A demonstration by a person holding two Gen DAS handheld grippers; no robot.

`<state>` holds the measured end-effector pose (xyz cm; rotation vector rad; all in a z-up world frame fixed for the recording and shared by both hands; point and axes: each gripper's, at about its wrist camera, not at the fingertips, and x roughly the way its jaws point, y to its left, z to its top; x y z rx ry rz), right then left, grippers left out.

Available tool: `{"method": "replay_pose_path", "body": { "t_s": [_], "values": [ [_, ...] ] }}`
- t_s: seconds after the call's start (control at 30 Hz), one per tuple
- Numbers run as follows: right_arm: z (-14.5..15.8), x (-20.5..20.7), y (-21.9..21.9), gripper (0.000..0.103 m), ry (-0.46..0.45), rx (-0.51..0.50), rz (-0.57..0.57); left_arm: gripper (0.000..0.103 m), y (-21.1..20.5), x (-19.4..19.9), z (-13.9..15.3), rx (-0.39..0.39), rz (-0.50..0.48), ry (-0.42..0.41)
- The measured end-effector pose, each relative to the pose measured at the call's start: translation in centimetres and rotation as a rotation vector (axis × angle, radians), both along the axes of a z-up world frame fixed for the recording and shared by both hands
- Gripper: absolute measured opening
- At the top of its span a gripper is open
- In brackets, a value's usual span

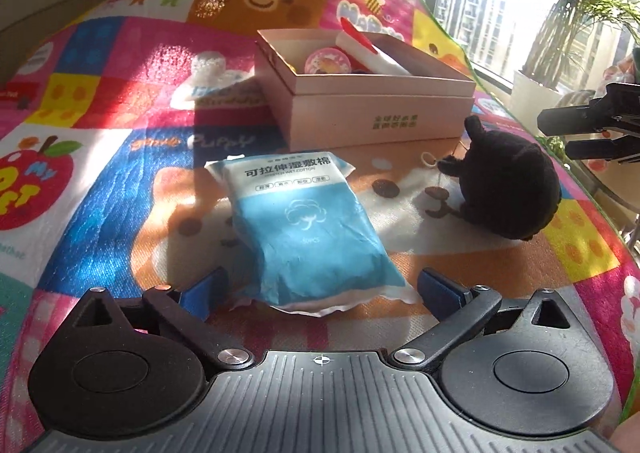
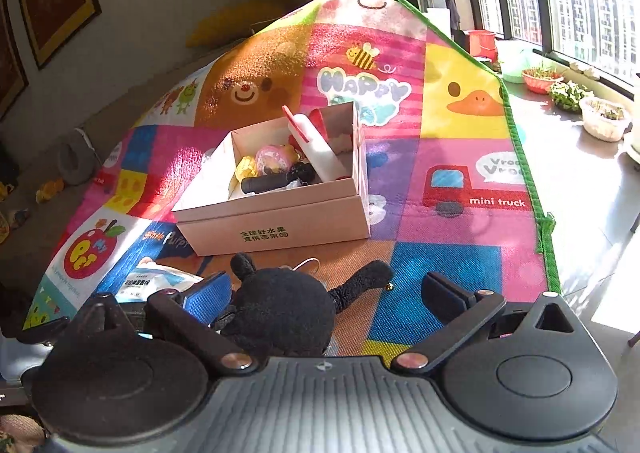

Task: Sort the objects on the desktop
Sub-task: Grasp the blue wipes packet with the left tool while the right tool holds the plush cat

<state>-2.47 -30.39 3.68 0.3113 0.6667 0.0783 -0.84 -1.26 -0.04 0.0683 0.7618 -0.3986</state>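
Lying between the spread left claw fingers: blue cotton pack.

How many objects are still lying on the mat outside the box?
2. The blue wet cotton pack lies in front of the box, before the left gripper. The black plush toy lies between the open right gripper fingers. Others may be hidden.

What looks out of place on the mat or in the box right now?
Mostly the white roll: it leans diagonally in the cardboard box, its end above the rim. The blue cotton pack and black plush toy lie unsorted on the mat, both hand-held grippers open.
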Motion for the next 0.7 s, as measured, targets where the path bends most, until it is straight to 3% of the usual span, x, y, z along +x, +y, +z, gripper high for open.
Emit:
{"method": "replay_pose_path", "body": {
  "t_s": [0.1, 0.23, 0.43, 0.7],
  "values": [
    [-1.3, 1.0, -0.9, 0.087, 0.066, 0.030, -0.033, 0.103, 0.1, -0.1, 0.0, -0.007, 0.003, -0.003],
    [-1.7, 0.9, 1.0, 0.087, 0.044, 0.001, 0.042, 0.103, 0.0, -0.2, -0.1, -0.001, 0.005, -0.011],
    [-2.0, 2.3, 5.7, 0.089, 0.043, -0.026, 0.199, 0.103, -1.1, -0.8, -0.4, 0.090, -0.011, -0.040],
    [-3.6, 3.1, 9.3, 0.089, 0.086, -0.089, 0.289, 0.103, -0.8, -0.7, -0.4, 0.101, -0.033, -0.019]
  ]
}}
